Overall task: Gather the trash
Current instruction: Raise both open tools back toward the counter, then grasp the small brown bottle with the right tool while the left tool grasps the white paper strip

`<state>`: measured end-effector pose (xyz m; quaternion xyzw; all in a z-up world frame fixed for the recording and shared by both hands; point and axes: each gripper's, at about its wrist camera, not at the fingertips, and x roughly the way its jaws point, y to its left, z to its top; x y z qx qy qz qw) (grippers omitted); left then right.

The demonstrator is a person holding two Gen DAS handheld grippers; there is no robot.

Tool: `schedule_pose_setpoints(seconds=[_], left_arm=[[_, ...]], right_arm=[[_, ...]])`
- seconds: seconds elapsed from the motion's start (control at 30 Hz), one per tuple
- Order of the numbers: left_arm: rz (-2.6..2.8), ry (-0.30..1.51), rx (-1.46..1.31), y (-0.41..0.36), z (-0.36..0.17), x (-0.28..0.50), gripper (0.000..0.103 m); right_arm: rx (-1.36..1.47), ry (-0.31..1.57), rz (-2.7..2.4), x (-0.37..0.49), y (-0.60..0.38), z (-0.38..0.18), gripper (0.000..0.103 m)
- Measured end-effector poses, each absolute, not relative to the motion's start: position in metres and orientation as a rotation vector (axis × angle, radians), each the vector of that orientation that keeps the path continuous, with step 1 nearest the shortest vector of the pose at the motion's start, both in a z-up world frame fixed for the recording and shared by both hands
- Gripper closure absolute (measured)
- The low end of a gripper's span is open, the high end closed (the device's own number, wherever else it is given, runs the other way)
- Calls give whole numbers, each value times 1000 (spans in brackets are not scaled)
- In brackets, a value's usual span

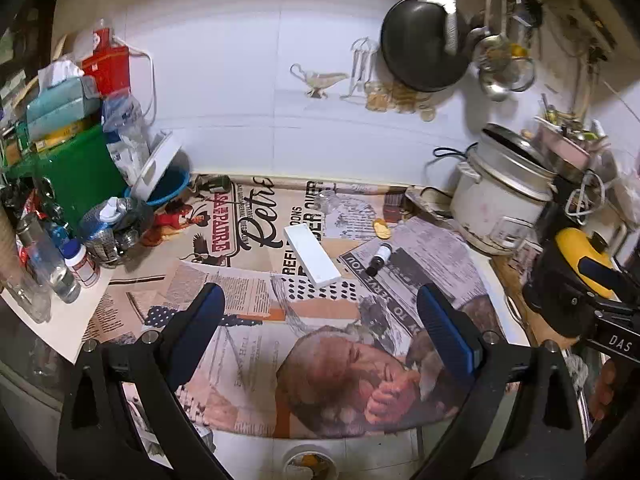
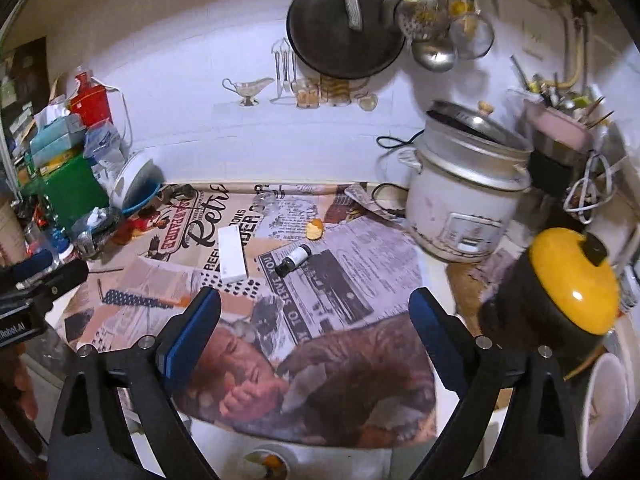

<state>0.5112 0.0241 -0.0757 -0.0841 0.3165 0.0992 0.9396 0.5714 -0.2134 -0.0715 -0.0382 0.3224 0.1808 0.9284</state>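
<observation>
On the newspaper-print table cover lie a white box (image 1: 312, 255) (image 2: 232, 254), a small dark bottle with a white label (image 1: 379, 259) (image 2: 293, 260), an orange food scrap (image 1: 382, 228) (image 2: 315, 228) and a clear crumpled wrapper (image 1: 329, 199) (image 2: 265, 201). My left gripper (image 1: 320, 312) is open and empty, hovering over the near part of the table, short of the box. My right gripper (image 2: 316, 312) is open and empty, also short of the bottle. A small bowl with scraps (image 1: 308, 462) (image 2: 266, 464) sits below the table's near edge.
A white rice cooker (image 1: 500, 196) (image 2: 464, 200) stands at the right. A yellow-lidded pot (image 2: 568, 288) is near right. Bottles, a green box (image 1: 80, 176) and a blue bowl (image 1: 168, 188) crowd the left. A black pan (image 2: 344, 28) and utensils hang on the wall.
</observation>
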Motion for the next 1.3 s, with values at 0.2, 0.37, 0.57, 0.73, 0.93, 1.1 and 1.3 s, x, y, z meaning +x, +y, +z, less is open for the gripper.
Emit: schedule_pose_setpoints(seconds=[0.2, 0.37, 0.57, 0.73, 0.93, 1.1, 1.3], left_arm=[[264, 658, -173, 53, -92, 562, 6], [239, 700, -161, 89, -117, 608, 6], [157, 776, -142, 123, -148, 669, 6], [121, 833, -107, 142, -174, 711, 6], [114, 893, -127, 163, -204, 747, 6], [82, 975, -160, 160, -235, 770, 6], [30, 1061, -181, 135, -267, 791, 6]], right_arm=[[12, 738, 406, 621, -205, -89, 10], [13, 778, 328, 660, -190, -109, 20], [62, 889, 238, 717, -156, -143, 33], [104, 1000, 224, 766, -125, -185, 57], [140, 1085, 188, 806, -99, -232, 58], [148, 1144, 160, 824, -92, -258, 59], [156, 1198, 189, 821, -95, -275, 77]])
